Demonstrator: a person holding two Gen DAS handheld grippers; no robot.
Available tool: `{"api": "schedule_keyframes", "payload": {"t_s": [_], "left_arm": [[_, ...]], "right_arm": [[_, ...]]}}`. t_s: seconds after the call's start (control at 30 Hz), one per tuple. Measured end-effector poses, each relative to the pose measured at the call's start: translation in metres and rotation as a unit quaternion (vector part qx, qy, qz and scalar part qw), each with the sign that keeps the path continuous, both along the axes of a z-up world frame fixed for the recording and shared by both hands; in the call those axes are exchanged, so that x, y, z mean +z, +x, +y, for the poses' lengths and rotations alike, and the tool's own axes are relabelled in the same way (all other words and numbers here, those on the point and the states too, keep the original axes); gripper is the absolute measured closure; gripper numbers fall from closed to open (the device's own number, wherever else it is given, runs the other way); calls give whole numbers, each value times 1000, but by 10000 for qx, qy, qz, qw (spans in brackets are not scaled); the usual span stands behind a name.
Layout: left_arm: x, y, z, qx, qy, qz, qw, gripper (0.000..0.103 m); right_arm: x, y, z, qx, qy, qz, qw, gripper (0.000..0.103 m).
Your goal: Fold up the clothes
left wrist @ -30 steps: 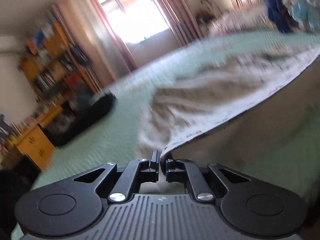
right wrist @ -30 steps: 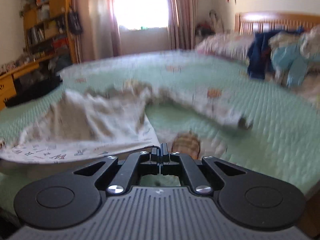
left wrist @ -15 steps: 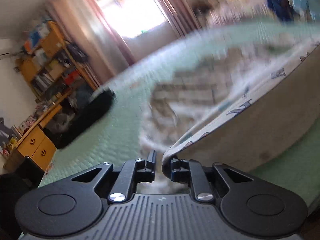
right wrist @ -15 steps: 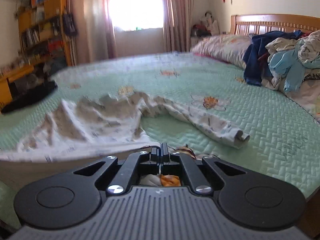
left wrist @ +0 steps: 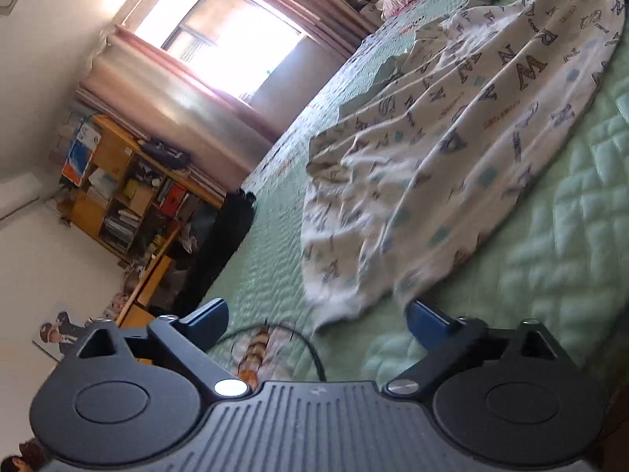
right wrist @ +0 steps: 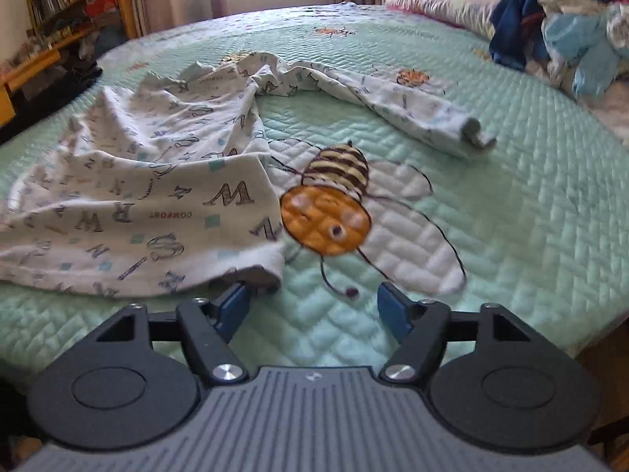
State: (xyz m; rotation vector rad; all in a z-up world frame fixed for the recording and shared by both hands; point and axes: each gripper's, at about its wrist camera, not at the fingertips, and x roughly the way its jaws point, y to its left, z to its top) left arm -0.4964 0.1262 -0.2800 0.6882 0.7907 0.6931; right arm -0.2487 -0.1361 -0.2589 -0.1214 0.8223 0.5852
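I read this as the laying-out step: the letter-print shirt (right wrist: 129, 181) is spread on the green quilt (right wrist: 511, 204) at the near-left part of the bed, and neither tool has hold of it. My left gripper (left wrist: 314, 320) has its jaws opening, already spread very wide, with only the shirt's near hem corner lying on the quilt just ahead of the gap — nothing pinched. My right gripper (right wrist: 310, 306) is also opening, about three-quarters wide; the hem's right corner lies right at its left finger (right wrist: 232, 308), and I cannot tell whether cloth brushes it, but the pads are not pressing on anything.

As for how the garment lies, its long axis runs from the hem at the near edge of the bed away toward the window end, so the hem faces me and the neck end points far. It is rumpled along the far part, and one sleeve (right wrist: 412, 114) trails off to the far right, ending in a curled cuff beside the bee (right wrist: 330, 212) stitched on the quilt. The pile of unfolded clothes (right wrist: 558, 35) sits well apart at the far right.

Next, I judge, the body wants smoothing flat, then that stray sleeve needs picking up by the cuff and bringing across the chest — a low, shallow pinch so I catch cloth only and not the quilt
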Motion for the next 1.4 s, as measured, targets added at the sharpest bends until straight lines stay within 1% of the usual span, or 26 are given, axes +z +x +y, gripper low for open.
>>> {"api": "schedule_keyframes", "payload": {"t_s": [0.1,0.17,0.23,0.3,0.37,0.47,0.5,0.57,0.67,0.73,0.8,0.83,0.87,0.93,0.97,1.03,1.07,1.1,1.13,1.17,1.2,1.23,1.27,1.3,1.33,1.4], "left_arm": [[6,-20,7,11,-183,-42,9998,3],[17,-33,19,105,-605,-298,9977,3],[32,-38,39,287,-1091,-643,9915,3],[52,-37,67,464,-1521,-1063,9815,5],[74,-29,97,551,-2073,-1459,9658,7],[101,-8,141,400,-2800,-1954,9390,8],[108,1,156,342,-3062,-2025,9296,8],[114,27,191,287,-3716,-2010,9059,8],[100,70,242,614,-4345,-1714,8821,8],[81,88,264,1081,-4644,-1416,8675,17],[63,86,267,1432,-4855,-1178,8543,22],[57,78,263,1428,-5018,-1192,8448,22],[49,65,256,1425,-5238,-1219,8309,21],[34,38,240,1449,-5421,-1294,8176,17],[31,26,229,1370,-5347,-1357,8228,17],[29,16,216,1288,-5339,-1412,8236,17],[29,16,212,1241,-5299,-1383,8274,17],[28,20,209,1198,-5185,-1286,8368,20],[29,23,208,1179,-5042,-1195,8471,32],[30,25,209,1200,-4911,-1163,8549,39],[32,27,210,1209,-4862,-1172,8575,55],[35,28,212,1173,-4890,-1211,8558,78],[36,29,215,1114,-5001,-1254,8496,92],[35,29,220,1077,-5172,-1309,8389,102],[34,26,221,1058,-5246,-1375,8335,102],[34,21,221,1024,-5302,-1525,8277,102]], "right_arm": [[2,-4,-18,-232,368,-10,9991,30],[4,-7,-27,-401,635,-104,9971,30],[6,-10,-29,-489,850,-206,9950,30],[8,-12,-29,-479,1051,-279,9929,30],[10,-13,-25,-420,1197,-334,9914,30],[12,-16,-22,-284,1263,-416,9907,30],[14,-17,-23,-237,1282,-449,9904,30],[13,-17,-22,-176,1295,-445,9904,28],[9,-12,-21,-219,1228,-331,9916,28],[6,-8,-20,-284,1179,-226,9924,28],[6,-3,-22,-349,1211,-169,9919,28],[6,-1,-22,-381,1236,-146,9915,28],[5,1,-23,-412,1263,-119,9911,28],[0,7,-23,-470,1329,18,9900,28],[-2,10,-21,-487,1337,104,9898,28],[-5,15,-16,-498,1313,243,9898,28],[-6,16,-13,-473,1287,272,9902,28],[-7,16,-10,-436,1260,281,9907,28],[-7,15,-8,-406,1228,274,9912,28],[-7,14,-7,-398,1200,263,9916,28],[-7,13,-6,-401,1176,252,9919,27],[-7,13,-7,-411,1170,248,9920,27],[-7,14,-9,-440,1181,249,9917,27],[-7,14,-10,-475,1191,258,9914,27],[-7,14,-11,-506,1198,274,9911,26],[-8,14,-14,-567,1213,306,9905,25]]}}
